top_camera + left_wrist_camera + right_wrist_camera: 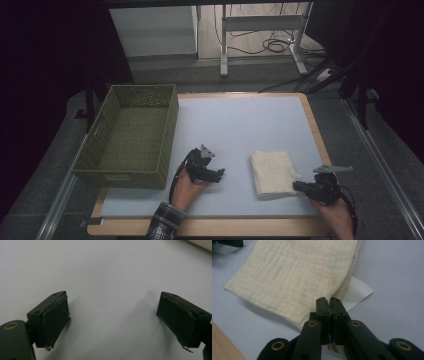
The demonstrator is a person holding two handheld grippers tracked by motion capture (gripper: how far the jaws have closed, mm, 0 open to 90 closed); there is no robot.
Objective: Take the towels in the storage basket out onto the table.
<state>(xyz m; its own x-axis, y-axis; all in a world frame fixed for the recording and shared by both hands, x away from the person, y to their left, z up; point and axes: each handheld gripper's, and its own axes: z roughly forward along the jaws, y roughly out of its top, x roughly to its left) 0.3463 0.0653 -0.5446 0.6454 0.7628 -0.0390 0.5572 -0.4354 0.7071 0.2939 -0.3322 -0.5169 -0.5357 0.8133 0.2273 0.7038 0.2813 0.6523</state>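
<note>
1. Table [240, 120]: pale blue mat over a wooden board, taking up the middle of the high view.
2. Woven green basket [131, 135]: centre left of the high view, nothing inside, well apart from the cloth.
3. Folded cream cloth [272, 172]: lower right of centre in the high view, flat on the mat, long axis running roughly from the top of the frame to the bottom, tilted slightly. In the right gripper view [294, 277] spreading up and left from the jaws, with a white tag [358, 291] poking out at its right edge.
4. Left gripper [212, 172]: lower centre of the high view, just left of the cloth but not touching it. Jaws spread wide in the left gripper view [113, 315], only bare mat between them.
5. Right gripper [298, 187]: lower right of the high view, at the cloth's near right corner. Jaws pressed together [329, 302], pinching that corner edge.
6. Deciding relation, as a judgement: cloth lying up and left of the right gripper, already gripped there; far left edge nearer the free left gripper, likely its target.
</note>
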